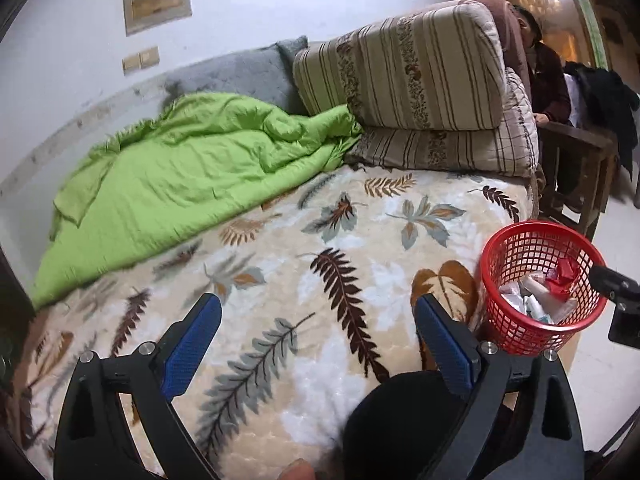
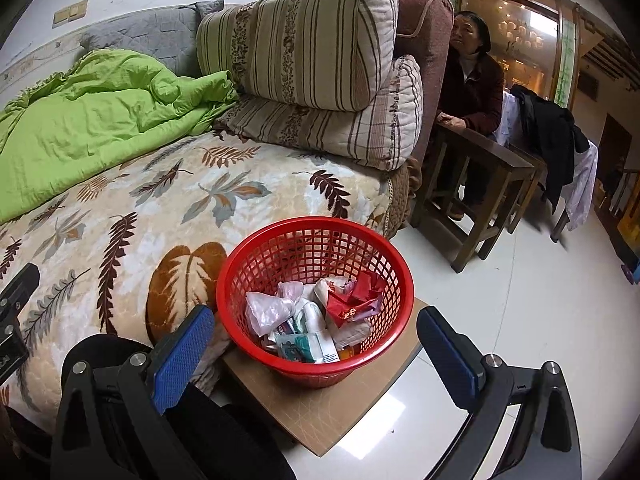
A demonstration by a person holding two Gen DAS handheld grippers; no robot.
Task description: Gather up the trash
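A red mesh basket [image 2: 316, 292] stands on a small brown board [image 2: 320, 412] beside the bed. It holds several pieces of trash [image 2: 316, 324]: plastic wrappers, red packets, tubes. My right gripper [image 2: 316, 344] is open and empty, just in front of the basket. My left gripper [image 1: 318, 328] is open and empty over the leaf-patterned blanket [image 1: 320, 240]. The basket also shows in the left wrist view [image 1: 540, 284], to the right of the left gripper. No loose trash shows on the blanket.
A green quilt [image 1: 172, 176] lies at the bed's far left. Striped pillows [image 2: 312, 76] are stacked at the head. A seated person [image 2: 472, 80] is at a wooden table [image 2: 480, 184] beyond the bed. A chair with clothes [image 2: 552, 144] stands on the white floor.
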